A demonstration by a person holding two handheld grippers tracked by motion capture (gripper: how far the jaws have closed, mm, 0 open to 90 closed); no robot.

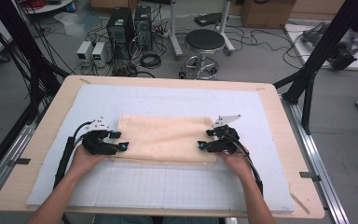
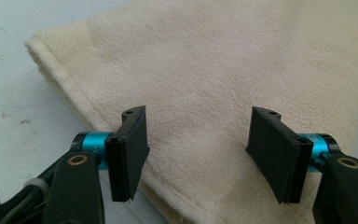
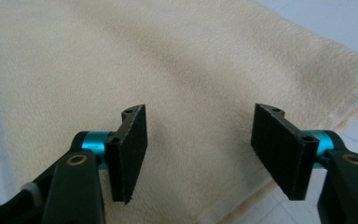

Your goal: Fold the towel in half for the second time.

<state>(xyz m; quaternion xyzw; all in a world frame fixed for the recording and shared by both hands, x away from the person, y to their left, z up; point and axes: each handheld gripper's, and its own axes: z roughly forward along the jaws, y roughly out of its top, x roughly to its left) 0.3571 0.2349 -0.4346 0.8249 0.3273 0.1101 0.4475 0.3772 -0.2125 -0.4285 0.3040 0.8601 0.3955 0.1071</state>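
A cream towel [image 1: 165, 137], folded into a flat rectangle, lies in the middle of the white gridded mat [image 1: 168, 186]. At the towel's left end my left gripper [image 1: 122, 140] is open over the cloth, held in a hand. The left gripper view has its black pads [image 2: 128, 154] spread wide above the towel [image 2: 214, 70] near a folded corner, gripping nothing. My right gripper [image 1: 205, 139] is open at the towel's right end. In the right gripper view its gripper [image 3: 200, 154] hovers over the towel [image 3: 168, 70] by the near right corner, with no cloth pinched.
The mat covers most of a wooden table [image 1: 279, 121]. Beyond the far edge stand a round stool [image 1: 204, 42], computer towers [image 1: 121, 25] and loose cables on the floor. A black frame post [image 1: 317, 60] rises at the table's right.
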